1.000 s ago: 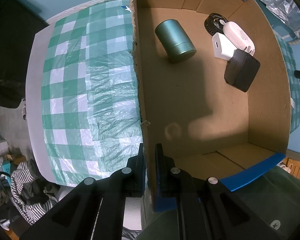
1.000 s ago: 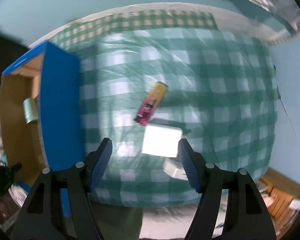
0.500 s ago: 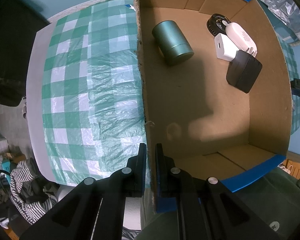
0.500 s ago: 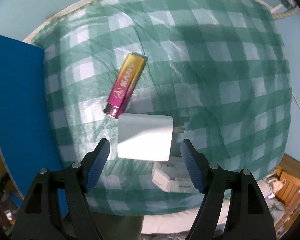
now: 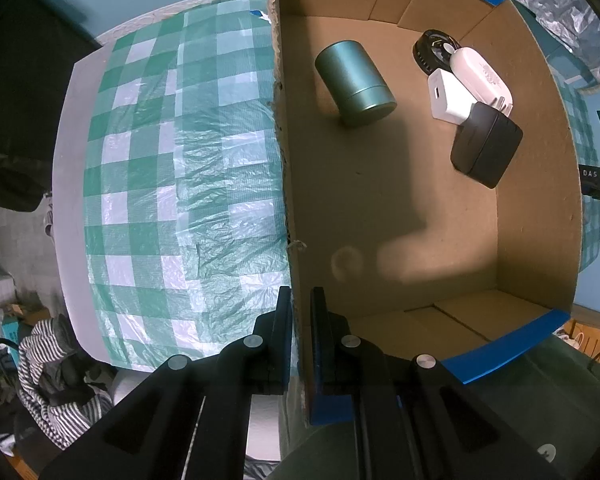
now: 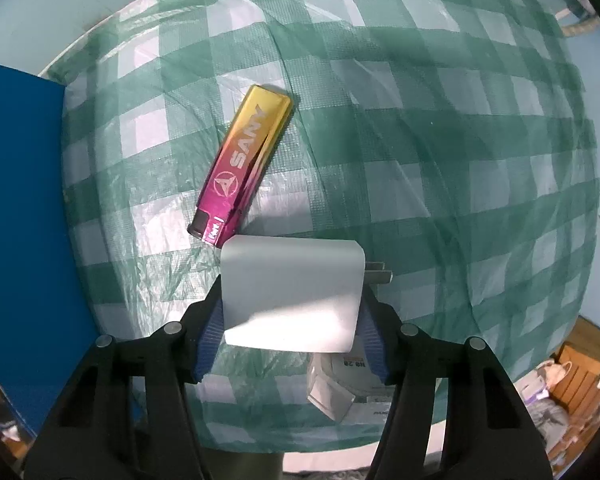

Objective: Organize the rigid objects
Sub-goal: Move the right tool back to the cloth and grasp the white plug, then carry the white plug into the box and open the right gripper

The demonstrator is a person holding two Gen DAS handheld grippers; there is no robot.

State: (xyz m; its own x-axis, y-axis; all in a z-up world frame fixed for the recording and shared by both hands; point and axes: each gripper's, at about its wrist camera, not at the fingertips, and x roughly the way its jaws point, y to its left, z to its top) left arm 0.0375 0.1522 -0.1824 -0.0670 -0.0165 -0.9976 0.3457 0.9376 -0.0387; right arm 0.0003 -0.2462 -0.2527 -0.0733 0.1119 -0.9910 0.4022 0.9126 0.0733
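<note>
Left wrist view: nothing has shifted here over the last second. The left claw (image 5: 300, 320) is pressed together on the near wall of the cardboard box (image 5: 288, 184), one finger outside, one inside, steadying it on the desk (image 5: 172, 184) with its green checked cover. Taking that pinched wall as the landmark, the goods already sorted lie well beyond it on the box floor: a green metal canister (image 5: 354, 82) on its side nearest the wall, and farther across, bunched toward the far corner, a black ring-shaped item (image 5: 430, 50), two white chargers (image 5: 466, 82) touching each other, and a black adapter (image 5: 486, 144) resting against them. The near part of the floor is bare.

Right wrist view: this is where the change is. A second ago the right claw (image 6: 290, 320) hung high over the white charger (image 6: 292, 294); it has since come down so that its blue pads flank the block on both sides, and the jaws are closing on it. The pads look to be just at its flanks; a firm grip is not certain. The charger lies flat on the desk, prongs pointing right. A pink-and-gold lighter (image 6: 244, 168) lies just beyond the charger, its lower end touching or almost touching the charger's far corner. My reading: the pick is nearly secured, and the charger goes to the box next.
</note>
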